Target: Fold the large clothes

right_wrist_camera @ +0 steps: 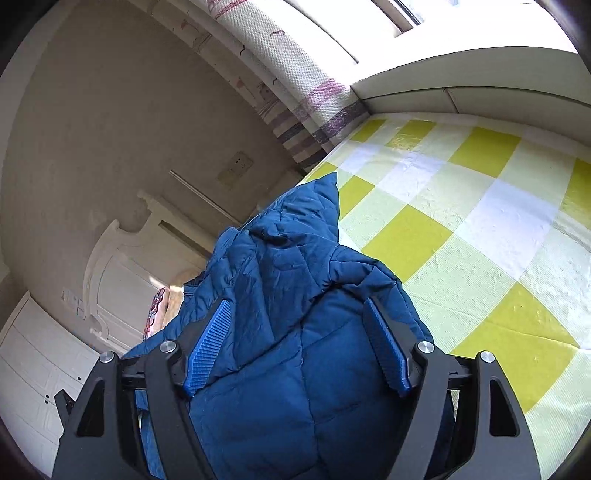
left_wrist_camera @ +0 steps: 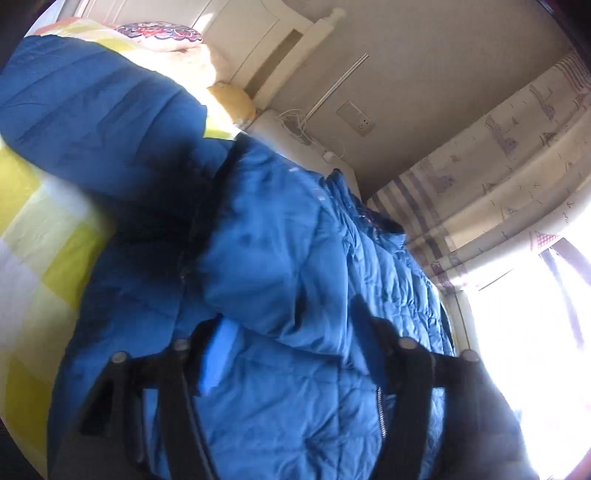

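A large blue quilted puffer jacket (left_wrist_camera: 288,258) lies bunched on a bed with a yellow, green and white checked sheet (left_wrist_camera: 40,236). In the left wrist view my left gripper (left_wrist_camera: 288,325) stands with its jaws wide apart, with a thick fold of the jacket and its zipper (left_wrist_camera: 380,410) bulging between the fingers. In the right wrist view my right gripper (right_wrist_camera: 295,332) also has its jaws wide apart around a bulky bunch of the jacket (right_wrist_camera: 295,280), which rises between the blue ribbed pads (right_wrist_camera: 208,349). Whether either gripper presses the cloth is unclear.
The checked sheet (right_wrist_camera: 461,229) spreads to the right of the jacket. A patterned pillow (left_wrist_camera: 162,35) and a white headboard (left_wrist_camera: 291,40) are at the bed's head. A curtain (left_wrist_camera: 491,173) and a bright window (left_wrist_camera: 532,339) are beside the bed. White cabinets (right_wrist_camera: 40,373) stand by the wall.
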Motion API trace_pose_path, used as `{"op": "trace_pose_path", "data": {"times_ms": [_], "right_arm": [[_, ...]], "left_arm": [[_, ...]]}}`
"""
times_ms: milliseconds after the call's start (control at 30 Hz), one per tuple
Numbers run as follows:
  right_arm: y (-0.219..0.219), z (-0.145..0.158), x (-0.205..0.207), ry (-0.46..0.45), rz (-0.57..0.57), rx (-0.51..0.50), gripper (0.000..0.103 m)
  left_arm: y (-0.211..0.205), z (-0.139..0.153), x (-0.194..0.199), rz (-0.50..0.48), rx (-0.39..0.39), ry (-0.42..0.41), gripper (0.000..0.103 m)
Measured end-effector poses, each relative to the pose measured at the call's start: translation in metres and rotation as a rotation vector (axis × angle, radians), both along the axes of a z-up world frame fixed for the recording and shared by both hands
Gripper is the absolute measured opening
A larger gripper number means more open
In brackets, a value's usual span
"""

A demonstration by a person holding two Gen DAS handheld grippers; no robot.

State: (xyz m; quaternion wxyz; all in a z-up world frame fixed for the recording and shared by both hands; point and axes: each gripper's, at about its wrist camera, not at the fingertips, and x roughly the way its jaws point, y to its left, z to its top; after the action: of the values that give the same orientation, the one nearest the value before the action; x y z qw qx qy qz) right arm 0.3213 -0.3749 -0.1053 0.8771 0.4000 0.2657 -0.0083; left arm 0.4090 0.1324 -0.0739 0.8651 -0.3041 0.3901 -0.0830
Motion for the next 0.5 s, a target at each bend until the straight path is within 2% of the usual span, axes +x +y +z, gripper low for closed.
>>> {"op": "trace_pose_path", "data": {"times_ms": [67,133,200,267,300,333,400,433,500], "right_arm": [[0.004,0.005,0.002,-0.001,0.008,-0.036,0.073],[0.020,0.017,0.013,0.042,0.032,-0.158,0.073],[0.052,0.033,0.033,0.121,0.085,-0.377,0.073],[0.092,0.044,0.054,0.196,0.143,-0.653,0.072],[0.107,0.046,0.063,0.225,0.154,-0.758,0.072],[0.115,0.043,0.072,0.257,0.168,-0.793,0.072],[0.117,0.020,0.094,0.381,0.235,-0.742,0.075],[0.118,0.009,0.097,0.398,0.234,-0.755,0.076],[0.119,0.007,0.094,0.382,0.217,-0.778,0.077]], "left_arm": [[0.007,-0.013,-0.005,-0.021,-0.018,0.006,0.086],[0.005,-0.018,-0.003,-0.038,-0.006,-0.024,0.086],[-0.004,-0.020,-0.001,-0.036,0.048,-0.046,0.085],[-0.019,-0.019,0.000,-0.041,0.159,-0.057,0.085],[-0.026,-0.018,0.000,-0.048,0.200,-0.058,0.085],[-0.027,-0.017,-0.002,-0.055,0.217,-0.062,0.085],[-0.025,-0.019,-0.004,-0.061,0.201,-0.066,0.086],[-0.018,-0.020,-0.005,-0.059,0.171,-0.071,0.086],[-0.011,-0.021,-0.006,-0.048,0.110,-0.082,0.086]]}}
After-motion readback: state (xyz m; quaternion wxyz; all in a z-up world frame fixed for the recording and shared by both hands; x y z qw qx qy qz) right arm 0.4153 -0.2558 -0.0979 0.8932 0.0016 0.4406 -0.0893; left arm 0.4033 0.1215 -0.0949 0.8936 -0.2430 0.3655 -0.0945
